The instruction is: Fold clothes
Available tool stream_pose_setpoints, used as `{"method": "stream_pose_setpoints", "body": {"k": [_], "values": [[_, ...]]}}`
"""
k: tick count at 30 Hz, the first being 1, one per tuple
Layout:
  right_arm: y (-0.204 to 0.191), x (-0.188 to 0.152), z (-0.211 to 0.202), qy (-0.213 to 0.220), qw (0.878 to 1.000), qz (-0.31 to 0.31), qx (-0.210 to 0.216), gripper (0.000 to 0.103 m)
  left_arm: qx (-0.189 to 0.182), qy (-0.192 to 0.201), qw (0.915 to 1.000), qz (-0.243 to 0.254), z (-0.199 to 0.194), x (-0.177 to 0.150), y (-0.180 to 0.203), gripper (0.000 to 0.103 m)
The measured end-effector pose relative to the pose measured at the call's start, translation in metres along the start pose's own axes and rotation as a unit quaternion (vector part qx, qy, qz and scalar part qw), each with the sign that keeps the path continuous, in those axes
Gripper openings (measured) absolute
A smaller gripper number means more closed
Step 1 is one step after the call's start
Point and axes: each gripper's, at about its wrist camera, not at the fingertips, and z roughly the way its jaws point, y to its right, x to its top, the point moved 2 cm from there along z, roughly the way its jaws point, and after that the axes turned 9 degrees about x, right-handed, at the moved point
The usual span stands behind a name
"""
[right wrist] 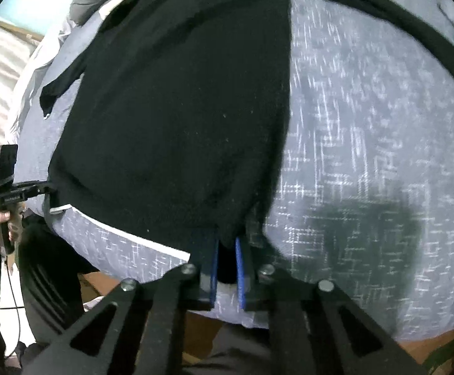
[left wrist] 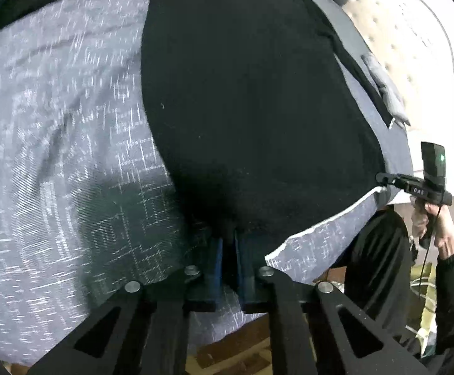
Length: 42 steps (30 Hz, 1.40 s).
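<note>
Left wrist view shows both grippers, left gripper and right gripper, fingers pinched narrow on the black garment's hem corners at the bed's near edge, seemingly ready to carry the hem toward the far edge.

Black garment far end is running off the top edge in both views. Bedcover pattern is smearing into motion blur. Left hand-held gripper fingertips are disappearing under the hem.
</note>
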Motion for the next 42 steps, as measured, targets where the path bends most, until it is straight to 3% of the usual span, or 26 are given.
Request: {"method": "stream_pose_setpoints", "body": {"k": [8,13,18,24,28,30,34,40,42], "values": [[-0.004,-0.004,-0.01,-0.016,0.999,-0.023,-0.033,0.007,0.018,-0.005,0.9995,0.027,-0.001,0.014,0.016,0.006],[-0.006,-0.01,0.012,-0.037,0.997,-0.027,-0.06,0.006,0.016,-0.02,0.9997,0.005,0.014,0.011,0.003,0.006],[-0.006,-0.005,0.014,-0.042,0.998,-0.013,-0.05,0.01,0.012,-0.026,0.9995,-0.014,0.019,0.012,-0.004,0.01],[-0.006,0.001,-0.008,-0.021,0.999,-0.01,-0.049,0.017,0.039,0.024,0.999,-0.006,-0.021,0.02,-0.008,0.011],[-0.007,0.021,-0.035,0.029,0.999,-0.009,-0.043,0.017,0.026,0.057,0.998,-0.001,-0.038,0.037,-0.009,0.012],[-0.012,0.032,-0.036,0.039,0.998,-0.012,-0.04,0.017,0.024,0.061,0.9978,-0.002,-0.028,0.046,0.0,0.014],[-0.011,0.051,-0.018,0.017,0.999,-0.019,-0.04,0.017,0.025,0.047,0.9986,0.0,0.002,0.056,0.017,0.017],[0.001,0.038,0.018,-0.026,0.999,-0.008,-0.03,0.017,0.052,0.001,0.9984,0.019,0.035,0.045,0.016,0.017],[0.006,0.04,0.017,-0.025,0.999,0.0,-0.019,0.017,0.049,0.01,0.9986,0.016,0.028,0.048,0.014,0.017]]}}
